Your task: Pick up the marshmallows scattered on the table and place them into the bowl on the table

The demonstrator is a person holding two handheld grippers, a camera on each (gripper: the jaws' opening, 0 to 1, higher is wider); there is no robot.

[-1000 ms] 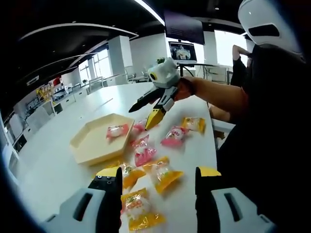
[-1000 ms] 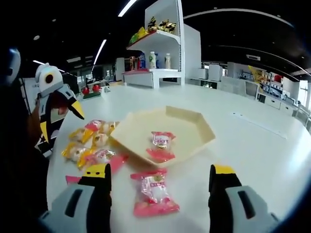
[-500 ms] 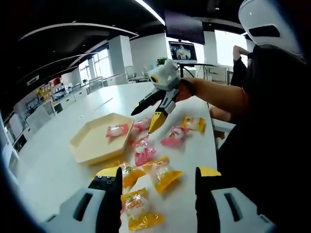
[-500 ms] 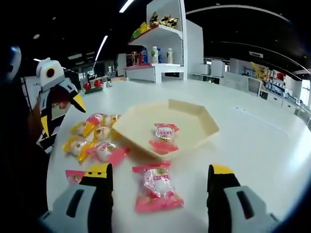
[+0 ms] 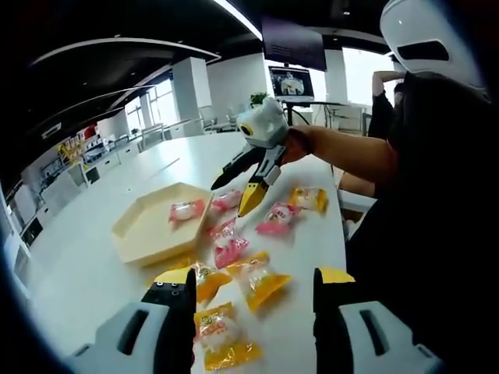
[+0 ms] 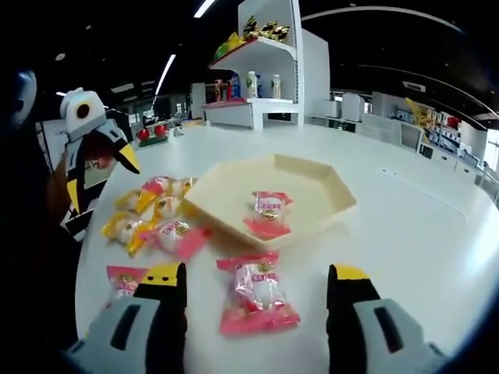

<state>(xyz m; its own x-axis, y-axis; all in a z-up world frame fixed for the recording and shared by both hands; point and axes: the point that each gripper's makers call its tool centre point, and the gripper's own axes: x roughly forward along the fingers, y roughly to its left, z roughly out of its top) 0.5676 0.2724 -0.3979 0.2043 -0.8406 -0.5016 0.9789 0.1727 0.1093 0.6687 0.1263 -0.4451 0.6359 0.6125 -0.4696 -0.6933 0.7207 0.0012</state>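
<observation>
Pink-wrapped marshmallow [image 6: 258, 295] low in the right gripper view, flat on the bench [image 6: 405, 226] between wide, empty jaws of right gripper [image 6: 256, 282]. Likely light, squashy, crinkly: best pinched across the puffed middle. Bowl [image 6: 312, 187] just beyond. Left gripper [image 5: 253, 282] jaws wide, empty.

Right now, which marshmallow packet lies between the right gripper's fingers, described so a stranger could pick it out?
Start from the cream hexagonal bowl on the white table. Just outside its near edge, one pink-wrapped marshmallow lies flat, between the right gripper's open fingers. Unlike the pink packet in the bowl and the yellow-and-pink cluster to the left, it lies alone.
</observation>
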